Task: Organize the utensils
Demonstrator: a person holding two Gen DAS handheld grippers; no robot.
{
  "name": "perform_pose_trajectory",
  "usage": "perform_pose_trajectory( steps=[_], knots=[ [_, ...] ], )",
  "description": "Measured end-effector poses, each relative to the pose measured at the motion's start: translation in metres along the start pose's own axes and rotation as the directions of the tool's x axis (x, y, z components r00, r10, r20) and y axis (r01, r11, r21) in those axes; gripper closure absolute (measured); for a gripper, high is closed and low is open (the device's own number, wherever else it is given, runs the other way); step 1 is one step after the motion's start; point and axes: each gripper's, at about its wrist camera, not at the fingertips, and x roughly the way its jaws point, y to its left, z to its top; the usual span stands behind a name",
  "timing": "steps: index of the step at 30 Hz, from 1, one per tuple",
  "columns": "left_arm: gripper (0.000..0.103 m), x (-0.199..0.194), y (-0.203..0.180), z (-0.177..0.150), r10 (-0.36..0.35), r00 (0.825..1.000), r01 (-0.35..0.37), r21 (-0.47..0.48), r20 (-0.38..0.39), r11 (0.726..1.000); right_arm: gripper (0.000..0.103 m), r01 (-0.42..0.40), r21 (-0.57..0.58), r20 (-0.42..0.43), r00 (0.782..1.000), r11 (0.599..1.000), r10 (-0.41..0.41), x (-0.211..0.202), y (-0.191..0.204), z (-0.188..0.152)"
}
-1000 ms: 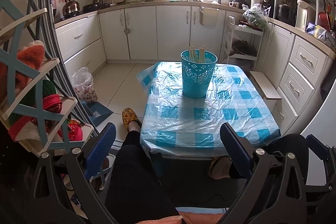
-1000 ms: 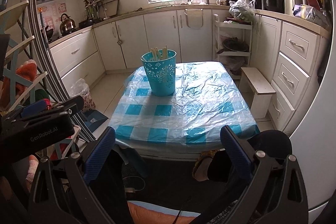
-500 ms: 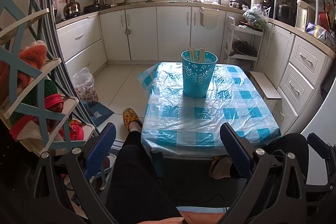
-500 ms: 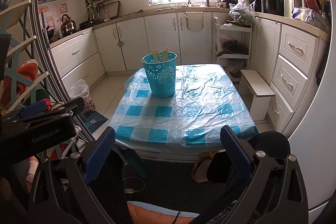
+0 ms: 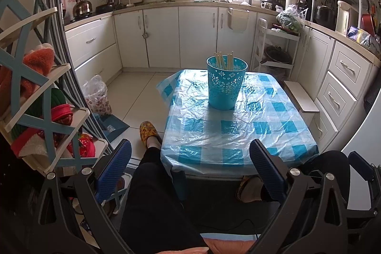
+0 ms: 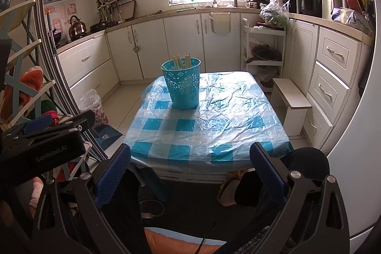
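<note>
Standing upright in the blue perforated bin, the pale chopsticks are bunched together with their tips poking just above the rim; no other utensil shows in either view. The bin sits on the far half of the tabletop, toward its left side as the right wrist view shows it, on a blue-and-white checked cloth under a crinkled clear plastic sheet. Nothing else lies on that cloth.

Both tools hang well back from the near edge, low over the seated person's lap. The left tool has its blue pads spread wide with nothing between them, and the right tool is equally wide and empty. Over the last second very little has changed: the bin and chopsticks have not moved, and both views have only drifted a touch, the right one dipping slightly. That suggests the task is either about to begin or already wrapped up, since the chopsticks are gathered in one container and neither tool is reaching.

Around the tabletop are white kitchen cabinets, a small white stool to the right, and a shelf rack of clothes at the left
</note>
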Motion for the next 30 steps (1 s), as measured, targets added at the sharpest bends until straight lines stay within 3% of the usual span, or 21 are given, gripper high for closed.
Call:
perform_pose_trajectory(
  steps=[30],
  knots=[
    [0.008,-0.0065,0.0025,-0.0030,0.008,1.000,-0.008,-0.013,0.020,1.000,0.007,0.002,-0.002,0.008,1.000,1.000,-0.002,-0.0037,0.0019,-0.0011]
  ],
)
